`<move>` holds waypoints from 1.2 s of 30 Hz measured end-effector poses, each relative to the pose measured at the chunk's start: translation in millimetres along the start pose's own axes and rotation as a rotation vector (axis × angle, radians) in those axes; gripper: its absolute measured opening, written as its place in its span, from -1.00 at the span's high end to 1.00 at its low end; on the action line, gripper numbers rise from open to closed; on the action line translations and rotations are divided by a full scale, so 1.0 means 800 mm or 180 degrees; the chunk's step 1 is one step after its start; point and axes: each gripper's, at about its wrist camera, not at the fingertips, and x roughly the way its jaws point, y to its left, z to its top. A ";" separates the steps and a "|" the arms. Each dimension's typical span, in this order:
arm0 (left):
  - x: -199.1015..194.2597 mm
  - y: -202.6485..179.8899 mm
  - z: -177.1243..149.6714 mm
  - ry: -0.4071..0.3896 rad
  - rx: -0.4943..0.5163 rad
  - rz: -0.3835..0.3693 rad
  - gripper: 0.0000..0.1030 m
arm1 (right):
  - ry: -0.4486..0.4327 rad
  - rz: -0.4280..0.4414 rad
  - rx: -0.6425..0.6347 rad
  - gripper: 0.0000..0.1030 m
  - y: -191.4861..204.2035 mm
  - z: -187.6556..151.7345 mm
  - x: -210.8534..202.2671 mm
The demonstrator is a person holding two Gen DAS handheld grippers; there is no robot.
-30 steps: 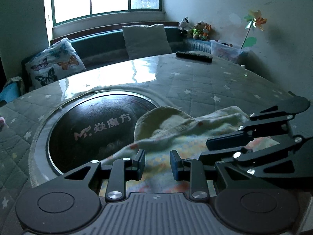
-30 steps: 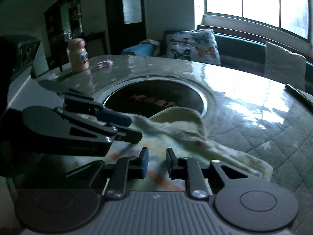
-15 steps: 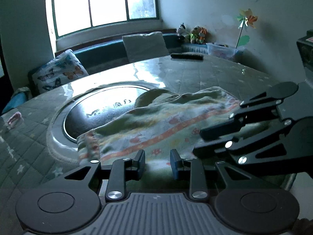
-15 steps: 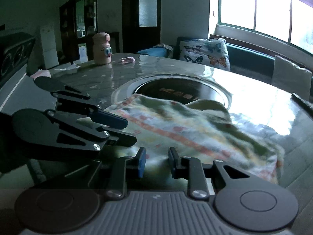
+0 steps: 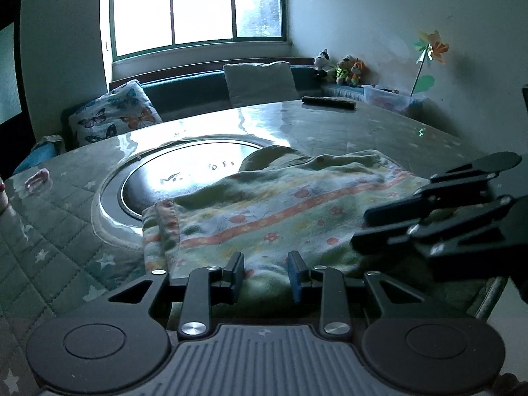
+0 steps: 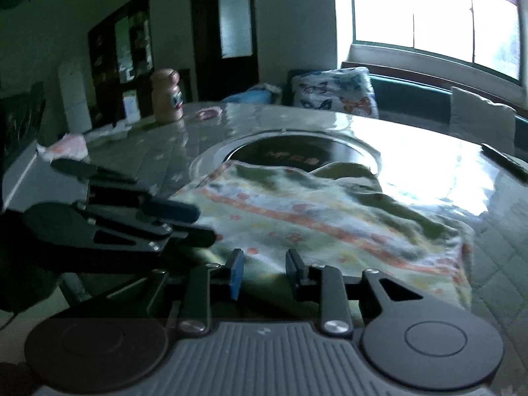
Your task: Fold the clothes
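Observation:
A pale yellow-green garment point(image 5: 280, 211) with orange stripes and small flowers lies spread on the round table, its far part over the dark central insert; it also shows in the right wrist view point(image 6: 330, 217). My left gripper point(image 5: 265, 272) is open just above the garment's near hem, with nothing between its pads. My right gripper point(image 6: 264, 272) is open over the near hem too. Each gripper shows in the other's view: the right one point(image 5: 389, 227) at the right, the left one point(image 6: 184, 221) at the left.
The quilted table cover point(image 5: 56, 241) surrounds a dark round insert point(image 5: 184, 175). A remote point(image 5: 328, 102) lies at the far edge. A pink bottle point(image 6: 166, 99) and small items stand far left. A bench with cushions point(image 5: 115, 115) runs under the window.
Both grippers have drawn back toward the near table edge and risen. The garment, bunched a second ago, now lies spread flat toward me.

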 end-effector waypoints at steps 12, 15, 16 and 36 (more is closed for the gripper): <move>0.001 0.000 0.000 0.0011 -0.0023 -0.0004 0.35 | 0.0014 -0.0567 0.0456 0.44 -0.056 -0.030 -0.029; 0.001 0.001 0.000 0.0015 -0.0031 -0.0009 0.35 | 0.0010 -0.0697 0.0582 0.51 -0.072 -0.035 -0.039; 0.001 0.001 0.000 0.0015 -0.0032 -0.0010 0.35 | 0.0016 -0.0761 0.0590 0.63 -0.076 -0.036 -0.043; 0.001 0.012 0.012 0.0065 -0.0139 -0.0058 0.28 | -0.0083 -0.0838 0.0709 0.62 -0.107 -0.021 -0.026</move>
